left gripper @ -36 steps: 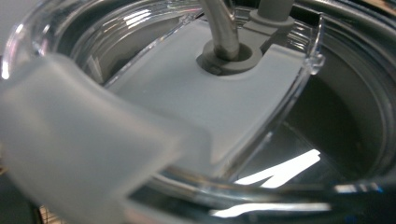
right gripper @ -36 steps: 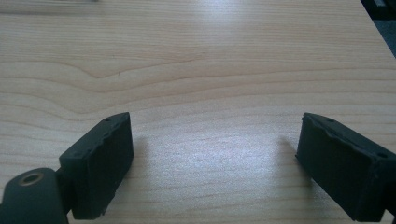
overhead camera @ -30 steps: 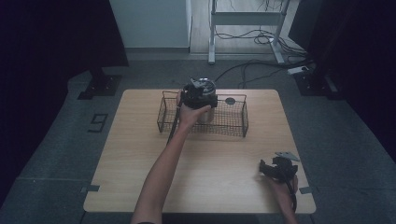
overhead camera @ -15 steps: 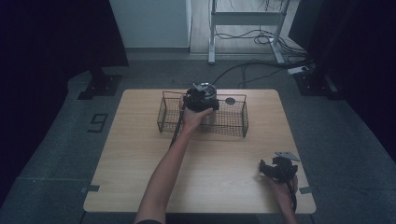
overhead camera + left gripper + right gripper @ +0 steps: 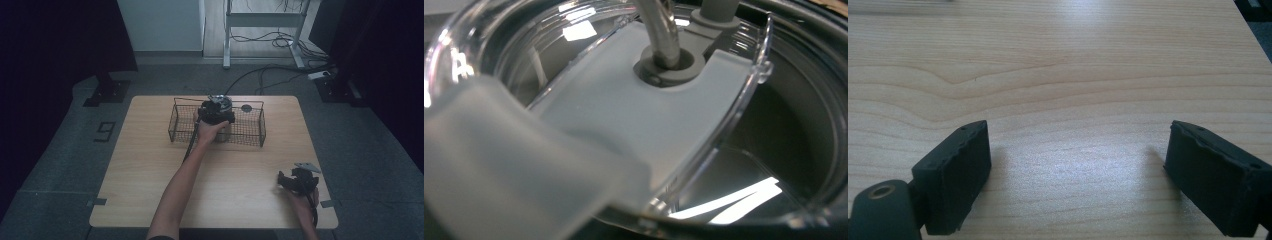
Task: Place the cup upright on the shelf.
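Left tool clamps a lidded cup inside the wire basket; right tool rests apart on the table.

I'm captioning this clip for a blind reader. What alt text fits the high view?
A person's left gripper is at a lidded cup in a wire basket at the far side of a wooden table. The right gripper rests near the table's near right corner, jaws open and empty.

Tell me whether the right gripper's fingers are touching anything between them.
Apart. The right gripper view shows the right gripper with its two black fingers spread wide and only bare wooden table in the gap between them.
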A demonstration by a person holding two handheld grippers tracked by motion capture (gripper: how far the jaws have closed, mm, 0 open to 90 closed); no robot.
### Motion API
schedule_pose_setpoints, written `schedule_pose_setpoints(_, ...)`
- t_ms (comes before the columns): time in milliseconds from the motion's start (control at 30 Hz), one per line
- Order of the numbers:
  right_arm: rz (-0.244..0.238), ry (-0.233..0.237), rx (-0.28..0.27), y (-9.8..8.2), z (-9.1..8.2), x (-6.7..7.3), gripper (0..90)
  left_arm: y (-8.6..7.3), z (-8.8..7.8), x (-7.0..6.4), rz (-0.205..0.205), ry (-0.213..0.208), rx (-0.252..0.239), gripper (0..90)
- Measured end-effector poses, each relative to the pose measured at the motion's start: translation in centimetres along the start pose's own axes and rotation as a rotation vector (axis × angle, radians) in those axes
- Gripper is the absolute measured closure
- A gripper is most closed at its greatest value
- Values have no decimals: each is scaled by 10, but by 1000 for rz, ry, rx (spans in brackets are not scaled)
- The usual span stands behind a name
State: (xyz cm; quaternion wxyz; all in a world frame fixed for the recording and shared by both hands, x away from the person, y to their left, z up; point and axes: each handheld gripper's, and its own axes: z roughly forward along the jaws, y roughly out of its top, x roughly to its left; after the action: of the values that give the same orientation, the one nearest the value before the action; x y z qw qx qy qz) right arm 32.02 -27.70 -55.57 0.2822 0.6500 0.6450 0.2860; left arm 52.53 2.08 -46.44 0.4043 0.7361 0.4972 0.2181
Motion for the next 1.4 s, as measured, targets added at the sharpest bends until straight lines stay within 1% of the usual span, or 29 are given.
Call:
schedule_pose_setpoints(100, 2, -1, 1, 0, 0, 0, 109, -1, 0, 0, 10, -3, 6, 38)
schedule_pose_setpoints(267, 0, -1, 0, 0, 0, 0, 109, -8, -3, -5, 44, 4, -6, 37)
schedule_pose_setpoints(400, 0, 0, 0, 0, 0, 0, 109, -10, -6, -5, 78, -16, -8, 38)
schedule_pose_setpoints(467, -2, 0, 0, 0, 0, 0, 109, -11, -6, -5, 80, -21, -9, 38)
schedule_pose_setpoints(567, -1, 0, 0, 0, 0, 0, 109, -10, -6, -3, 70, -28, -6, 37)
schedule_pose_setpoints(667, 0, -1, 1, 0, 0, 0, 110, -10, -7, -3, 69, -30, -6, 36)
schedule_pose_setpoints(767, -1, -1, 0, 0, 0, 0, 111, -10, -7, -5, 74, -24, -8, 34)
schedule_pose_setpoints(867, 0, -1, 0, 0, 0, 0, 111, -10, -8, -7, 75, -9, -15, 32)
schedule_pose_setpoints(967, 1, -1, 0, 0, 0, 0, 112, -9, -11, -6, 93, -6, -24, 26)
schedule_pose_setpoints(1067, 1, -1, 0, 0, 0, 0, 112, -6, -19, -6, 70, -31, -70, 0)
schedule_pose_setpoints(1133, 1, -1, 0, 0, 0, 0, 112, -3, -26, -6, 75, -45, -88, 1)
schedule_pose_setpoints(1200, 1, -1, 0, 0, 0, 0, 112, -3, -32, -6, 80, -55, -95, 2)
schedule_pose_setpoints(1267, 1, -1, 0, 0, 0, 0, 112, -4, -40, -5, 95, -64, -99, 2)
schedule_pose_setpoints(1367, 1, -2, 0, 0, 0, 0, 112, -7, -50, -3, 98, -87, -112, 6)
schedule_pose_setpoints(1400, 1, -1, 0, 0, 0, 0, 113, -9, -54, -2, 106, -93, -113, 6)
